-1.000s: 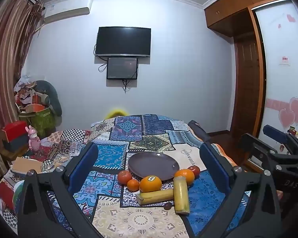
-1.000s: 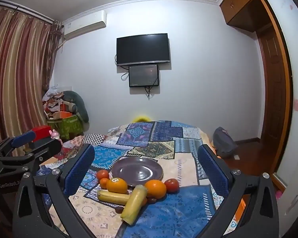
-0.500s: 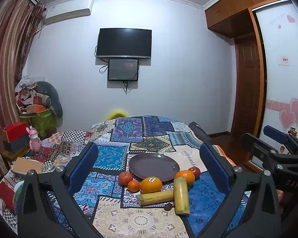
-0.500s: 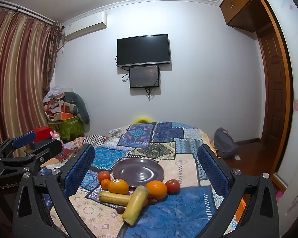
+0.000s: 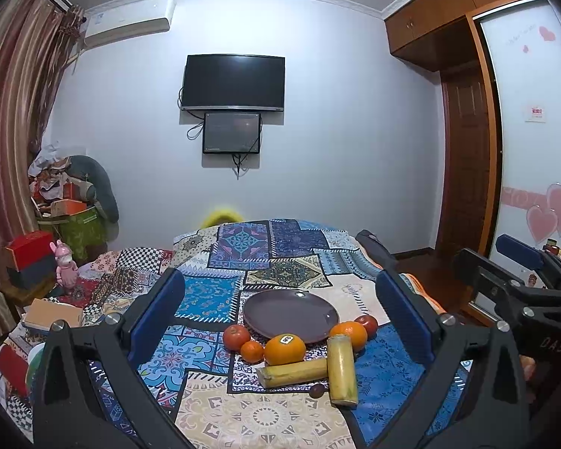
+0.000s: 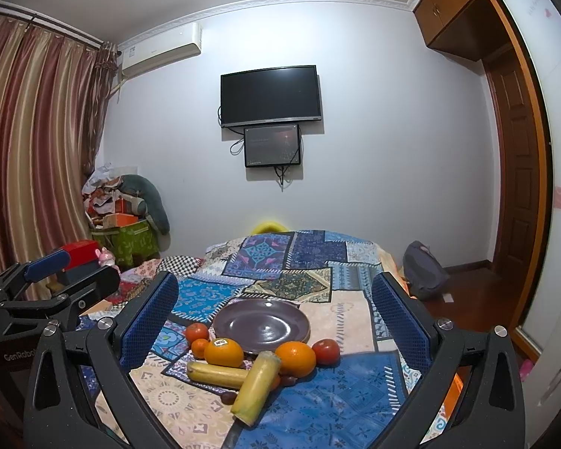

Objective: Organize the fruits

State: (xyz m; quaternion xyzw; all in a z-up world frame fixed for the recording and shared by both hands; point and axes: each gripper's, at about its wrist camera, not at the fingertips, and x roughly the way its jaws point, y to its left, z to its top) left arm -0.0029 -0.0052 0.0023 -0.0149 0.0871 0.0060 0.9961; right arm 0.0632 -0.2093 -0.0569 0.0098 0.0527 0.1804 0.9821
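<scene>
Both tools hover above the near end of the bed [image 5: 280,258], nothing picked up yet, so the sorting looks to be at its very start. The left hand-held gripper [image 5: 280,310] has its jaws wide apart and empty; the right hand-held gripper [image 6: 275,312] is likewise spread and holds nothing. The fruit lies on the patchwork quilt, clustered just near the purple plate [image 5: 291,315], which is bare: a stickered orange [image 5: 284,348], a second orange [image 5: 348,335], two red tomato-like fruits (or persimmons, hard to say), a small tangerine [image 5: 252,351], and two long yellow pieces crossing at the front. The next move probably calls for lowering one tool over a round fruit, closing gently, and carrying it onto the plate.
</scene>
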